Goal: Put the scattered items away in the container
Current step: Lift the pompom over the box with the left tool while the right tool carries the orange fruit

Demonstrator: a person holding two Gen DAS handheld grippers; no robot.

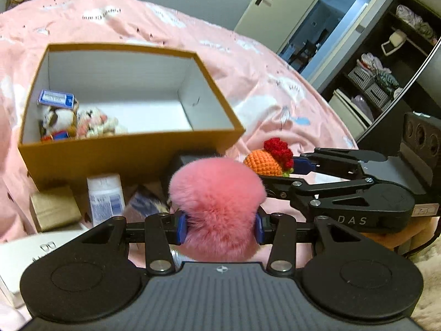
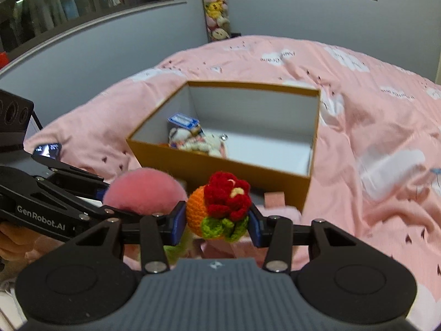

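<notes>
Pink bedding under an open box (image 1: 132, 151): we hold two soft toys just short of it.

Our left tool (image 1: 219, 227) pinches the pink pompom (image 1: 217, 193) at its middle; our right tool (image 2: 215, 224) pinches the crocheted orange (image 2: 217, 209). Both seem light and squashy. Only the left view shows clutter, perhaps a tube (image 1: 106, 198), beside the box.
</notes>
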